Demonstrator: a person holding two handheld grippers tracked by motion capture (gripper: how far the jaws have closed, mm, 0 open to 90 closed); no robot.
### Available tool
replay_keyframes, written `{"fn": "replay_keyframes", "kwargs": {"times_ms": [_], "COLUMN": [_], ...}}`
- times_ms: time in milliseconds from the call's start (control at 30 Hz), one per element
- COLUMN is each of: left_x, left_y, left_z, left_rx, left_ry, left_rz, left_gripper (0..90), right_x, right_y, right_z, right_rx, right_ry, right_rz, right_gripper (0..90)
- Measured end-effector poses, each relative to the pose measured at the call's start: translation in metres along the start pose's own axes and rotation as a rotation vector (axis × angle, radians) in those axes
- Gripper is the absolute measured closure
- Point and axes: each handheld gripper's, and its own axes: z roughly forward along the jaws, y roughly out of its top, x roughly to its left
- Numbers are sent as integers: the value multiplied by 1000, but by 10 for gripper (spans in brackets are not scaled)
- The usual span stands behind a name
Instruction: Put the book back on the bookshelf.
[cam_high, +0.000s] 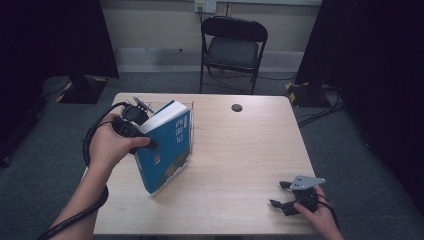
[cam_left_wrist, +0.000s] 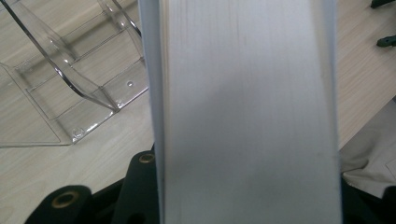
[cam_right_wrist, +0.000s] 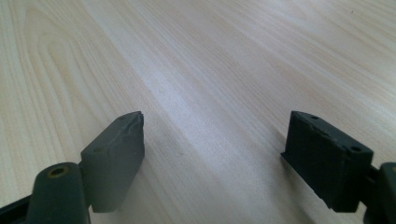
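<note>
High view: the left tongs (cam_high: 142, 131) are clamped on the upper edge of a blue-covered book (cam_high: 167, 150), which stands tilted on the pale wood-grain surface (cam_high: 240, 150), its lower corner resting on the board and its upper part leaning against a clear plastic stand (cam_high: 189, 107) at the rear left. The book is judged to be on its way into that stand; it is not yet seated in a slot, so the placement remains to be completed and the grip released. The right tongs (cam_high: 281, 194) rest near the front right edge of the surface, well apart from the book, spread wide and holding nothing. A small dark round spot (cam_high: 237, 107) sits near the far edge; a black folding chair (cam_high: 232, 47) stands beyond on grey carpet. Left gripper view: the book's (cam_left_wrist: 243, 112) page block runs up between the jaws, a smooth, matt, white-grey face with fine vertical lines, bordered by thin pale cover edges. Beside it the stand (cam_left_wrist: 70, 88) shows as glossy transparent acrylic with curved dividers and a flat base with small round marks, lying on the surface (cam_left_wrist: 364, 70). Right gripper view: the two black jaws stand far apart over bare surface (cam_right_wrist: 210, 60), their pads blocky, matt and slightly worn at the edges; the laminate is smooth with a soft sheen.
</note>
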Motion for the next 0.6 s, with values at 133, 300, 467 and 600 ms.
{"fn": "replay_keyframes", "kwargs": {"times_ms": [133,300,467,600], "left_x": [3,5,7,8], "left_y": [-1,0,4,7], "left_z": [0,0,1,2], "left_rx": [-3,-7,-6,-14], "left_ry": [6,8,6,21], "left_rz": [-15,-27,-40,-50], "left_gripper": [620,620,620,620], "right_x": [0,0,0,0], "right_y": [0,0,0,0], "right_z": [0,0,0,0], "right_rx": [0,0,0,0], "right_ry": [0,0,0,0], "right_rz": [0,0,0,0], "right_gripper": [194,194,194,194]}}
